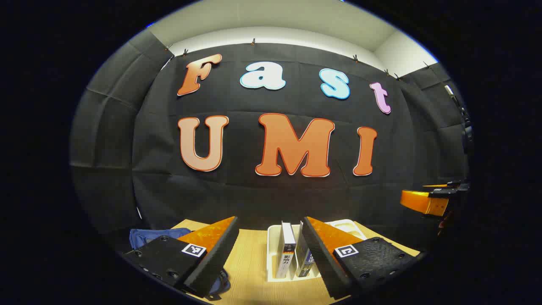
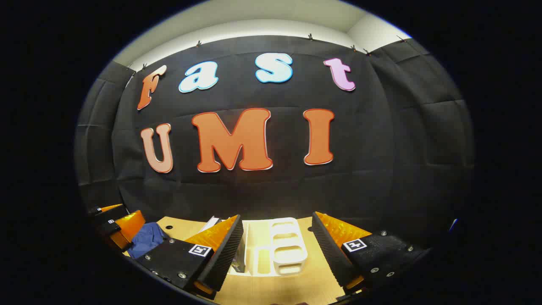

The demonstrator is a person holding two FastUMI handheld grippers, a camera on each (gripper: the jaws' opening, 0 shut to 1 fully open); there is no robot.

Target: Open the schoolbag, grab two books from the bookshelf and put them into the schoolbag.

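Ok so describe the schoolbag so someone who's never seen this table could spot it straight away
Start at the wooden table in front of the black cloth wall. Near its middle stands a white book rack holding upright books. The schoolbag lies to the left of that rack in the left gripper view: it is the one soft, dark blue fabric thing, slumped flat, unlike the rigid white rack.

Bright overhead light, sharp centre, strong fisheye bending at edges.

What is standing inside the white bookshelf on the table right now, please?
Inside the white bookshelf, two books stand upright, side by side in its left part. The open slots on its other side look empty. The left gripper's finger covers part of the second book.
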